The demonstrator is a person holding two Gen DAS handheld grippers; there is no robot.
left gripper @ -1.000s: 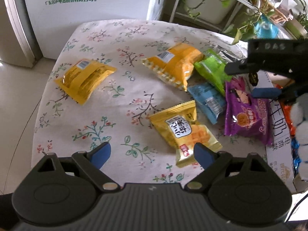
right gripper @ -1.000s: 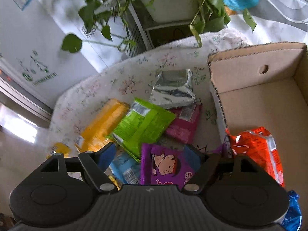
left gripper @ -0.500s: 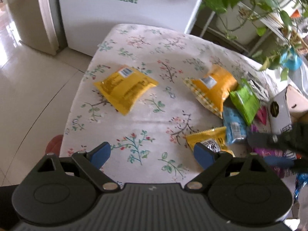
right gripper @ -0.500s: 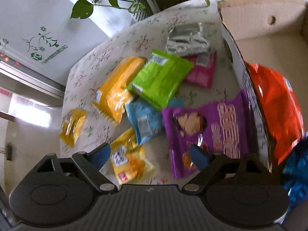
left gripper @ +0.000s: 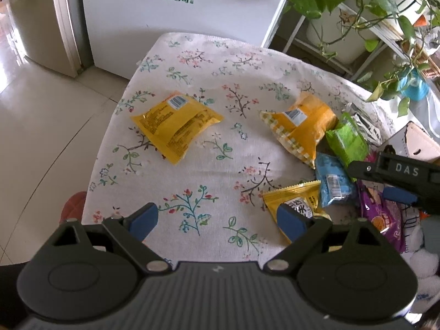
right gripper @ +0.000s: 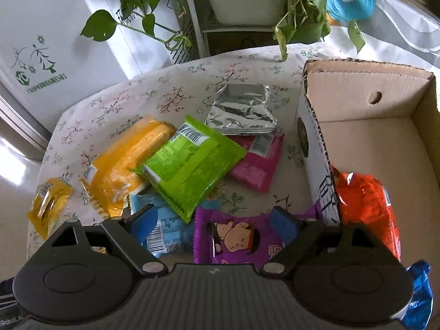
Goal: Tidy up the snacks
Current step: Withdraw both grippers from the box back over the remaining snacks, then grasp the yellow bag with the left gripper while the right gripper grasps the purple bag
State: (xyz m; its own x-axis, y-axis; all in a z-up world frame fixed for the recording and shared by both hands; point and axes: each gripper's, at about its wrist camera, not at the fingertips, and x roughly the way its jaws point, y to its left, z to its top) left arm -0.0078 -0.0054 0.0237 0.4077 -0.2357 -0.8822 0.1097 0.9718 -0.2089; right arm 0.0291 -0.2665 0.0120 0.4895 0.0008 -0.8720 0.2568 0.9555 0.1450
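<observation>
Here, both tongs, left (left gripper: 217, 218) and right (right gripper: 213, 220), gape wide and empty beside the box (right gripper: 316, 143); the purple packet (right gripper: 236, 240) likely goes in next.

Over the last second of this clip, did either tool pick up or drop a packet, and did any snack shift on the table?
Only the tools moved. The left tool pulled back and up, open and empty. The right tool swung over the packets; now it hovers open above the purple cartoon-print packet, gripping nothing. The lime-green packet, silver foil packet and orange-red bag in the cardboard box lie as before.
</observation>
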